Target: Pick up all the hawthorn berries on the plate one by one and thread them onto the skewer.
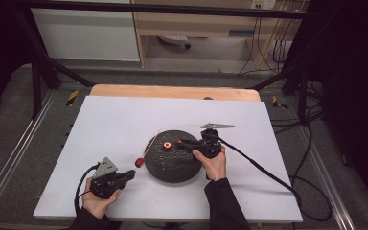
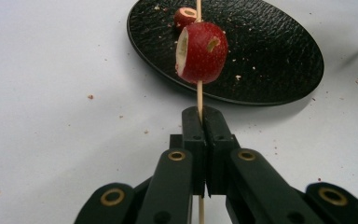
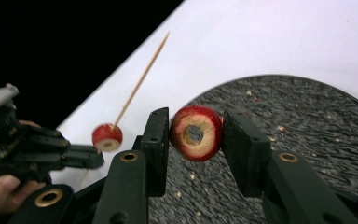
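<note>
The black plate (image 1: 172, 165) is sitting near the front middle of the white board (image 1: 115, 124), with wide bare room lying open to its left and behind it, and the board's front edge running just ahead of the person's sleeves. The left tongs (image 1: 133, 173) are resting low at the front left, their jaws closed tight on a thin wooden skewer (image 2: 199, 95), which is pointing up and over the plate's near rim. A red fruit piece (image 2: 201, 52) with a pale cut face is sitting threaded on that skewer just beyond the jaw tips. The right tongs (image 1: 178, 143) are reaching in from the right above the plate, squeezing a cored fruit ring (image 3: 196, 132) between their two pads, its hole facing the camera. Crumbs are lying scattered over the plate and board. Beyond the board a wooden table edge (image 1: 172, 91), grey floor and dark frame legs are showing.
</note>
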